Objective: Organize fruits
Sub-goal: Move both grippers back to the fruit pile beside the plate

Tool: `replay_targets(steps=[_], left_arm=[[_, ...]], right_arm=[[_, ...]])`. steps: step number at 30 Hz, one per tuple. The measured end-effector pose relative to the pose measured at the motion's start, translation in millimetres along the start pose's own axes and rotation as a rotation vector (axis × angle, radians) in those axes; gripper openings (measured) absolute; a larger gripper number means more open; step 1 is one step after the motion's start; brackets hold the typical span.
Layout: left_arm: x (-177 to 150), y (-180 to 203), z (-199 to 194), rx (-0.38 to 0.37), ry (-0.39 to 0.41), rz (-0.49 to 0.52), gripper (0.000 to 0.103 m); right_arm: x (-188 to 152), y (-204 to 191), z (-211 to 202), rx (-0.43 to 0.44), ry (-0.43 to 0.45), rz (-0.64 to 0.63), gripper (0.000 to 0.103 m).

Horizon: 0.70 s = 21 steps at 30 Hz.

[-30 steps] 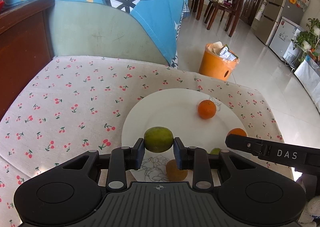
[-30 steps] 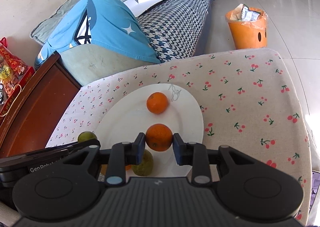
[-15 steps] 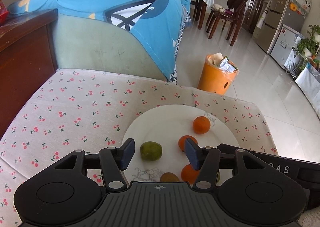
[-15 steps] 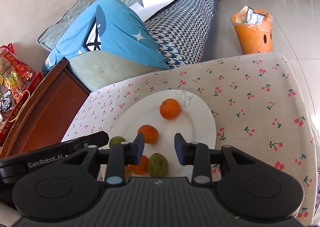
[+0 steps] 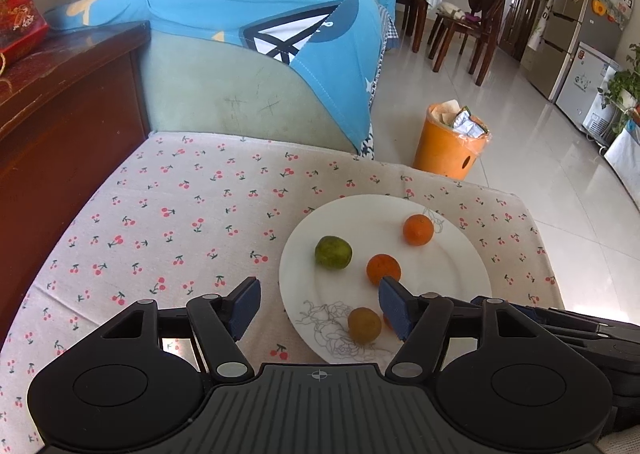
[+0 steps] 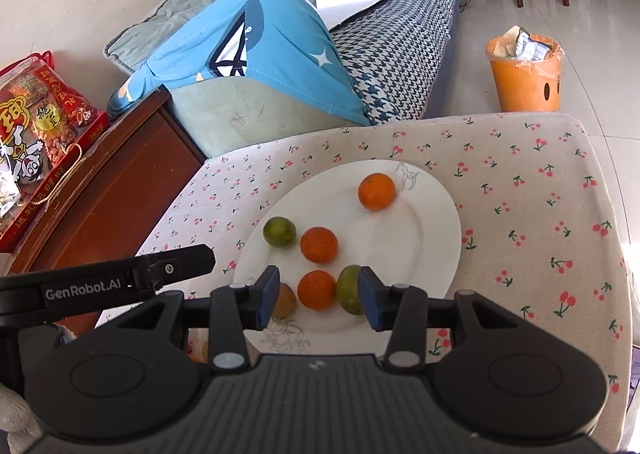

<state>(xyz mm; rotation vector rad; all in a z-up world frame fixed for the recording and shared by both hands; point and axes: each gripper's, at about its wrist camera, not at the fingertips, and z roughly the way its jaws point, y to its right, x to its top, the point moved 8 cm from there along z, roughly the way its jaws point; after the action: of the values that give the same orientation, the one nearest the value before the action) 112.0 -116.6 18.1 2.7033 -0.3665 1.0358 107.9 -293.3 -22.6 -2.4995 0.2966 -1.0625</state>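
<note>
A white plate (image 5: 440,278) (image 6: 420,238) lies on the cherry-print cloth. It carries several fruits. A green one (image 5: 333,252) (image 6: 279,231) and an orange (image 5: 383,269) (image 6: 319,244) lie mid-plate. Another orange (image 5: 418,229) (image 6: 376,191) lies at the far rim. A brownish fruit (image 5: 364,325) (image 6: 284,300), a third orange (image 6: 316,289) and a yellow-green fruit (image 6: 349,290) lie at the near rim. My left gripper (image 5: 320,308) hangs above the near-left rim, jaws opening and holding nothing. My right gripper (image 6: 319,297) is above the near fruits, jaws opening, pads off them.
The table's cherry-print cloth (image 5: 160,222) has bare room left of the plate. A dark wooden cabinet (image 5: 60,114) stands at the left, with red snack bags (image 6: 36,126) on it. Behind the table is a sofa with a blue garment (image 5: 260,22). On the floor stands an orange bin (image 5: 448,150).
My left gripper let go of the green fruit and my right gripper let go of an orange. Both fruits now lie on the plate. Both grippers pulled back and up with jaws wider.
</note>
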Motion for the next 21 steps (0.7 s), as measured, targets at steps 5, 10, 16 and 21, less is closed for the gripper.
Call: replay_targets(steps=[5,10,16,21], left_arm=[[-9.1,-11.4,-14.6,0.015,0.012,-0.036,0.071],[-19.8,-22.1,-30.5,-0.002,0.032,-0.062,0.071],[-34.3,-37.5,-43.5,0.031,0.043,-0.088,0.072],[-49.3,-55.5,-46.1,0.056,0.021,-0.129,0.073]], right_arm=[[-11.3,-8.4,-10.9,0.007,0.009,-0.004,0.045],[-32.1,-15.3,-23.2,0.009,0.011,-0.009,0.045],[-58.1,-24.9,-35.3,0.018,-0.002,-0.038,0.045],[-77.1,-32.8,-35.7,0.025,-0.029,-0.065,0.045]])
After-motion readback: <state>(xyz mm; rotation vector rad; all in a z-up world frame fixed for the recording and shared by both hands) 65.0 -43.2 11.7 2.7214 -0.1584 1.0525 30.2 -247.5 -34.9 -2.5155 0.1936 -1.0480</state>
